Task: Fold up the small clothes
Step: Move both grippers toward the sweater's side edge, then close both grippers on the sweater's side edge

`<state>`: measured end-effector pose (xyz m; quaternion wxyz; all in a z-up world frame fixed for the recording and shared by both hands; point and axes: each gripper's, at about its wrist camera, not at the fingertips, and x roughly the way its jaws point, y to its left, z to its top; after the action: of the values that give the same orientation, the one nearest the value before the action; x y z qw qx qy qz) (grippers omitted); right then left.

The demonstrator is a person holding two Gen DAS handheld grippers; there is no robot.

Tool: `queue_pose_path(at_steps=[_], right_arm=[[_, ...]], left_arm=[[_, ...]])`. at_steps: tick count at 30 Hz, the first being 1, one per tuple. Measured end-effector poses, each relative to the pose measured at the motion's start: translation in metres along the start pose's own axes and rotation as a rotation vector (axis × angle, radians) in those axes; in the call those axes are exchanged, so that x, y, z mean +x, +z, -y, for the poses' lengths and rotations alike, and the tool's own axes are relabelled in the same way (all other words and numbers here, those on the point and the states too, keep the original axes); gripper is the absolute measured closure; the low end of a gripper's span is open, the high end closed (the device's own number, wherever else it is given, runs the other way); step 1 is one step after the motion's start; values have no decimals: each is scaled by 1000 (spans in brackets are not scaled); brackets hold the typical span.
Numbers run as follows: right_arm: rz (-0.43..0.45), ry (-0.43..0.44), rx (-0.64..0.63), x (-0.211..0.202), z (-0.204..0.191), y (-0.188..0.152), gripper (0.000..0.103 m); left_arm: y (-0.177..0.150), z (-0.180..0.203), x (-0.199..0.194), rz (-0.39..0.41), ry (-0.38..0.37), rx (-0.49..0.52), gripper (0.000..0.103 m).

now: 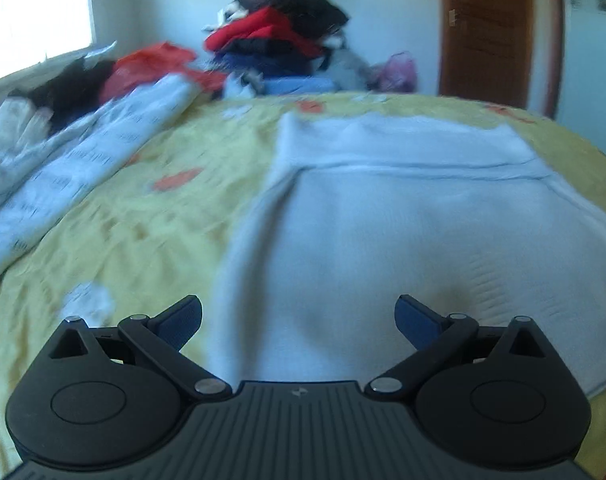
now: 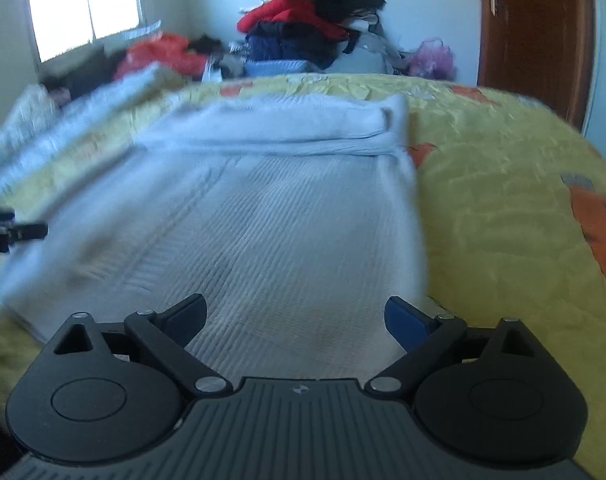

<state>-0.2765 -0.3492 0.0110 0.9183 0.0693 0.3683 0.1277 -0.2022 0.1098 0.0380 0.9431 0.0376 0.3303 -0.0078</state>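
Pale blue ribbed garment [image 1: 403, 220] lies flat, far end folded; both claws spread, holding nothing.

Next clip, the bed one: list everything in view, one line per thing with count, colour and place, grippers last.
garment: 1, white ribbed knit, flat mid-bed, far end folded over.
bedspread: 1, yellow with orange and white prints, covers the bed.
quilt: 1, white with dark print, rolled along the bed's left side.
clothes pile: 1, red, black and navy, against the far wall.
red bag: 1, red, beyond the quilt by the window.
pink bag: 1, pink, beside the door.
window: 1, bright, far left.
door: 1, brown wood, far right.
left gripper: 1, black with blue pads, open, at the garment's near left edge.
right gripper: 1, same, open, over the garment's near right part.
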Motion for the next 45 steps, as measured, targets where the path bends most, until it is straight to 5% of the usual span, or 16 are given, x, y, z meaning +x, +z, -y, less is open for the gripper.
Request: queue_pose_path(at_steps=[4,8,11,16,23,26,29,34,37,45], right_arm=[[-133,62,284,-4,60,-4,20],[-174,199,409,-2,75,-14,31],[-210,266,423,3,67,-15,38],[-257,329,391,9,54,-13,45],[-251,396,488,16,61,-12,46],[-256,415,473,20,56,-13,46],[-263,418,466,21,56,-12,46],[-266,422,494,23,63,-16,48],[-297,391,484,30,61,-18,90],[-183,499,498,11,63,6,89]], left_arm=[[-11,-29,19,-112,-6,-69,0],[-16,-43,24,-160,-168,-181,0],[-16,-40,24,-156,-190,-148,4],[-10,-53,25,-181,-189,-105,37],[-6,-71,26,-228,-220,-172,37],[-7,-54,22,-245,-284,-138,49],[-7,-44,22,-241,-232,-61,62],[-3,-64,28,-284,-276,-155,74],[-1,-66,29,-304,-265,-160,92],[39,-88,18,-232,-400,-256,93]])
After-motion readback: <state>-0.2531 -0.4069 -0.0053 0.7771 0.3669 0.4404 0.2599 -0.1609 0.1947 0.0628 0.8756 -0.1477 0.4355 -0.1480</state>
